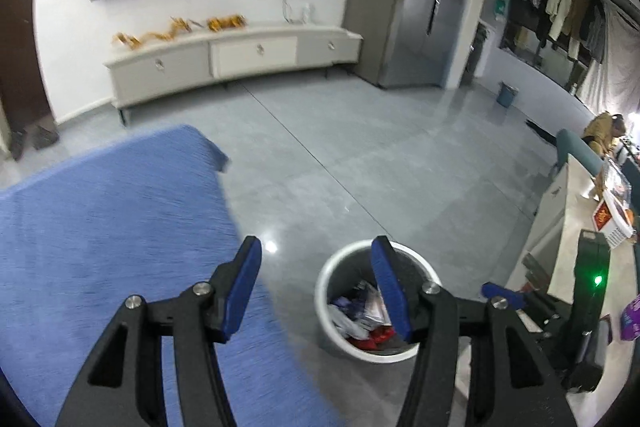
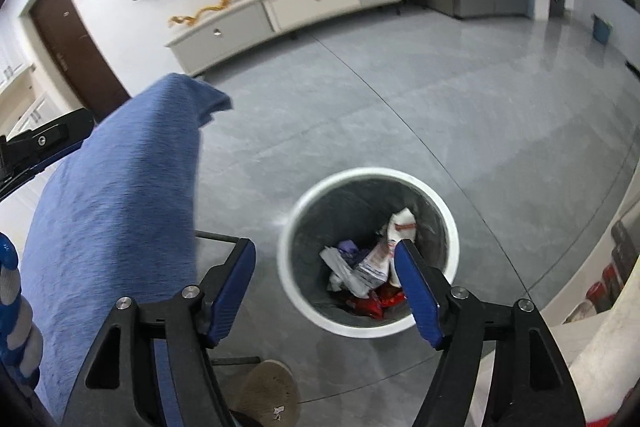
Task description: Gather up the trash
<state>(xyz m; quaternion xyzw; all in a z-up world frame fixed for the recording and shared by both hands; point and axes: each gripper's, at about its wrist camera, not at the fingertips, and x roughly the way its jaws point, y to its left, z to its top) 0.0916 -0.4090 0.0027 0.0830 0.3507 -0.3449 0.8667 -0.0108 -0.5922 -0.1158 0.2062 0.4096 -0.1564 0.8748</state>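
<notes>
White round plastic bin [image 2: 370,327] on grey floor holds crumpled wrappers [image 2: 372,267]; our left tongs [image 1: 316,287] and right tongs [image 2: 326,287] both spread, empty, above it.

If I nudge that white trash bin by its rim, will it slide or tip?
The white trash bin probably slides: the grey floor tiles look glossy. It is likely light, holding only crumpled wrappers. A high push on the rim might tip it, since it looks taller than wide.
</notes>
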